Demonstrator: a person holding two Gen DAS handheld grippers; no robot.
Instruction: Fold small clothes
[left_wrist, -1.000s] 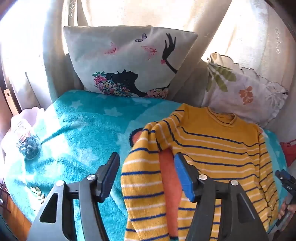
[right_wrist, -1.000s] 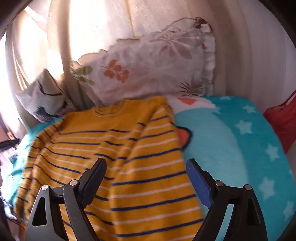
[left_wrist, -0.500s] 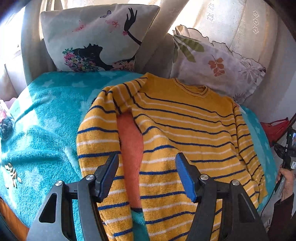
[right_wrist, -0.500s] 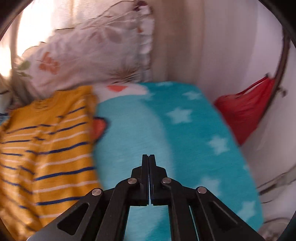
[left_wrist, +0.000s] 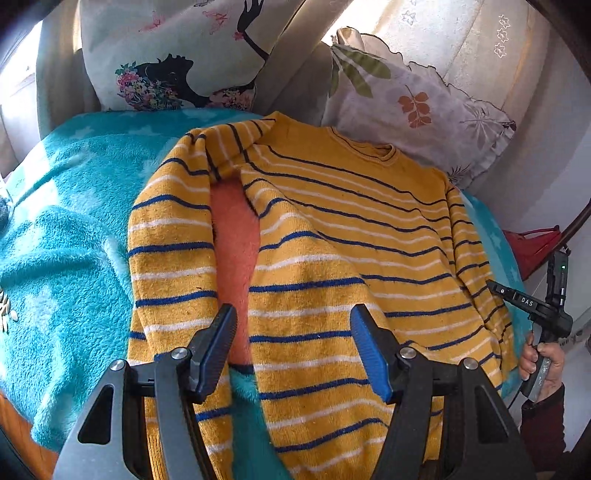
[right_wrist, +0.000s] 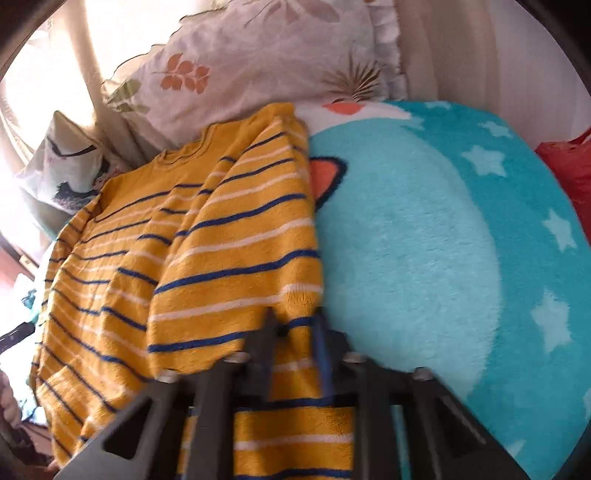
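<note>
A yellow sweater (left_wrist: 332, 229) with blue and white stripes lies face up on a turquoise star blanket (left_wrist: 66, 236). Its left sleeve (left_wrist: 170, 254) lies down the left side. My left gripper (left_wrist: 291, 332) is open and empty, just above the sweater's lower part. In the right wrist view my right gripper (right_wrist: 295, 325) is closed on the edge of the sweater's right sleeve (right_wrist: 240, 258), which lies folded over the body. The right gripper also shows at the right edge of the left wrist view (left_wrist: 517, 295).
Two printed cushions (left_wrist: 170, 55) (left_wrist: 417, 99) lean against the sofa back behind the sweater. A red bag (right_wrist: 569, 173) sits at the right. Small seeds (left_wrist: 7, 314) lie on the blanket at the left edge.
My right gripper swung back from the bare blanket to the sweater and closed on the right sleeve. My left gripper drew back toward the hem, staying open.
</note>
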